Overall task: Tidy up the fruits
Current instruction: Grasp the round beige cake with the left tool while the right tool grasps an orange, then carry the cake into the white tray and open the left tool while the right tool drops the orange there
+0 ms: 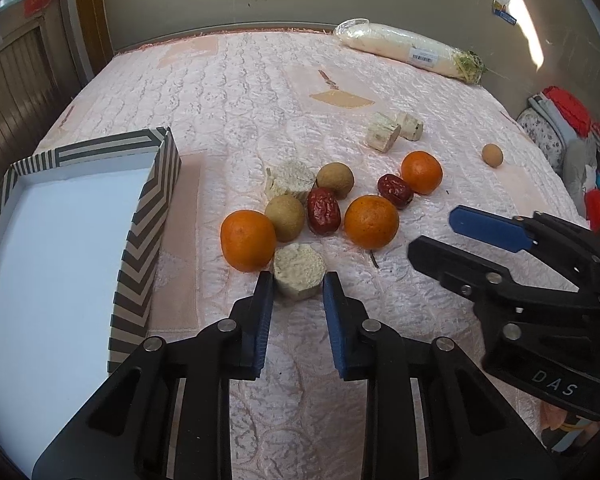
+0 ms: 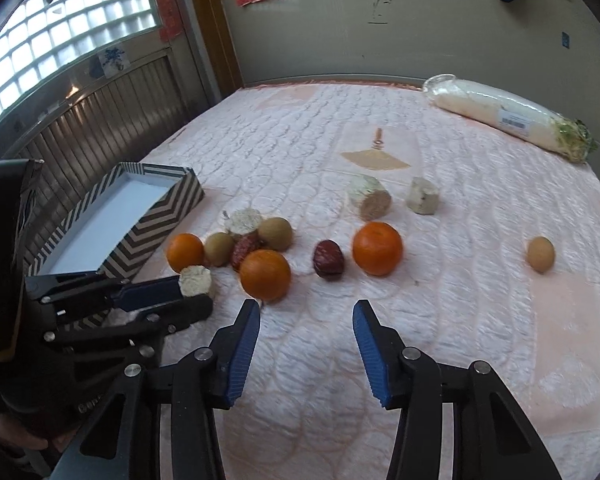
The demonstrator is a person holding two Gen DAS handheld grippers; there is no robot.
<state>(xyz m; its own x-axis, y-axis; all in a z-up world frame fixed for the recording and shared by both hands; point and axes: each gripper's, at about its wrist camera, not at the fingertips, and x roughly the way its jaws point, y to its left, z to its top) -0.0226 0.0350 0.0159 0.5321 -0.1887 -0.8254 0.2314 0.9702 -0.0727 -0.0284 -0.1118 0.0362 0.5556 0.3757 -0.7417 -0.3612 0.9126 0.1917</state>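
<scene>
A cluster of fruit lies on the pink quilt: three oranges [image 1: 248, 240] [image 1: 371, 222] [image 1: 421, 172], two brown round fruits [image 1: 285, 217] [image 1: 335, 181], two red dates [image 1: 323, 211] [image 1: 395, 191] and pale cut chunks. My left gripper [image 1: 297, 286] is open, its jaws on either side of the nearest pale chunk [image 1: 299, 271], not closed on it. My right gripper [image 2: 306, 312] is open and empty, just short of the middle orange [image 2: 265, 275]. A striped box [image 1: 60, 240] with a white, empty inside stands at the left.
Two more pale chunks [image 1: 382, 133] [image 1: 411, 125] lie farther back. A small brown egg-like fruit [image 1: 492, 155] sits alone at right. A wrapped long white vegetable [image 1: 408, 51] lies at the far edge near the wall. Clutter stands beyond the bed's right edge.
</scene>
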